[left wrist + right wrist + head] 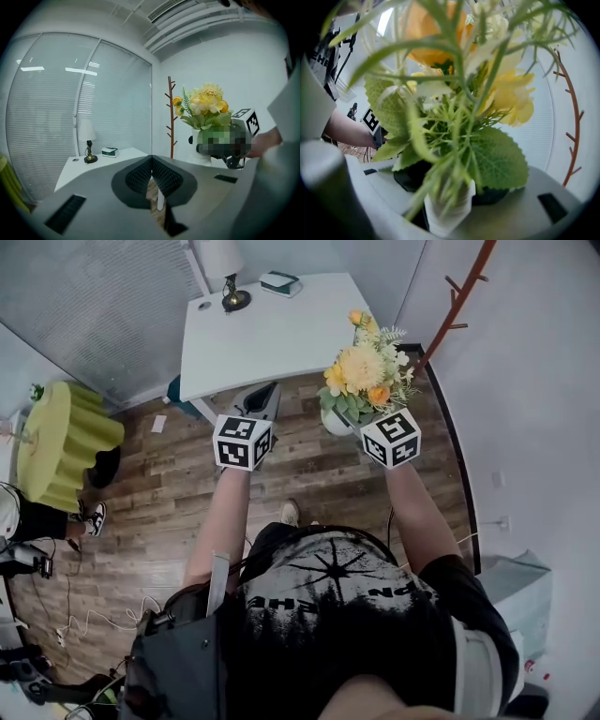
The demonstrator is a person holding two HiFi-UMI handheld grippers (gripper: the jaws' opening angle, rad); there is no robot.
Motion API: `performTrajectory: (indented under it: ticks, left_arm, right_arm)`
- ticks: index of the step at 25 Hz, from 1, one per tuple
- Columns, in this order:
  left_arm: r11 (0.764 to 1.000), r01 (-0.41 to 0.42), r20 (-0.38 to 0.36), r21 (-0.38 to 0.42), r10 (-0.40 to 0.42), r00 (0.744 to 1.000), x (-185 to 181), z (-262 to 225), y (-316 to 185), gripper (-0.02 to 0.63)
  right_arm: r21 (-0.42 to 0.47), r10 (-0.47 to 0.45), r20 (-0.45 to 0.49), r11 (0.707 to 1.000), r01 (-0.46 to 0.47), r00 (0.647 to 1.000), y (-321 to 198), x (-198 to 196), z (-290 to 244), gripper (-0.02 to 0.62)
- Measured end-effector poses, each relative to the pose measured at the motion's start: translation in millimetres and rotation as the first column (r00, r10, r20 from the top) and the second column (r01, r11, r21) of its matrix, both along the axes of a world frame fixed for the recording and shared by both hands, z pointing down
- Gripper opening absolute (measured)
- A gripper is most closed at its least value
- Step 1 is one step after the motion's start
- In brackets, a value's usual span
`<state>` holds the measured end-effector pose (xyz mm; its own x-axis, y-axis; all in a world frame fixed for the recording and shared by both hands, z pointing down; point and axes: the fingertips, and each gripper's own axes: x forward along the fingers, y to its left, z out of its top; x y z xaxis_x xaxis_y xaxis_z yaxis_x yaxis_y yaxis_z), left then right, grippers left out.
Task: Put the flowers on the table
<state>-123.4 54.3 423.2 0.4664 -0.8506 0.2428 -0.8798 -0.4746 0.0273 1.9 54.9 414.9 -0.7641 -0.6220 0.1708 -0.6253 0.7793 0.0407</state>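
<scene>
From up here I see both arms stretched out over the wooden floor [169, 493], 1 claw in each hand. The right claw [450, 187] is closed on a white vase [447, 211]. Its 2 dark pads [410, 178] press the vase's sides, and the jaws stand fairly wide because the vase is broad. The flowers [361, 367], yellow and orange blooms over big green leaves, rise upright out of that vase and fill most of the right gripper view.

The bouquet hangs in the air just off the near right corner of the white surface [281, 334]. Its top blooms overlap that corner from my angle, and the vase is not set down on it.

The left claw [151, 161] is empty. Its 2 ribbed pads meet in a thin line at the tips (only a sliver of floor shows lower down between them). It hovers beside the right one, near the surface's front edge.

On the far side of the white surface stand a lamp [230, 287] and a small teal and white box [280, 283]. A brown branch-shaped coat rack [459, 296] leans by the wall at right. A round green-draped surface [61, 442] sits well apart at left.
</scene>
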Motion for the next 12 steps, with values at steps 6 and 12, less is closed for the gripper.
performTrajectory:
  ticks: [6,12]
  left_arm:
    - [0.999,-0.030,0.019,0.010,0.030,0.999,-15,2,-19,0.011]
    - [0.998,-0.064,0.020,0.002,0.064,0.998,-55,10,-57,0.011]
  right_arm:
    - [0.020,0.035,0.012,0.999,-0.035,0.999,-21,-14,-2,0.245]
    - [0.010,0.084,-0.009,0.996,-0.084,0.996,-62,-49,4,0.245]
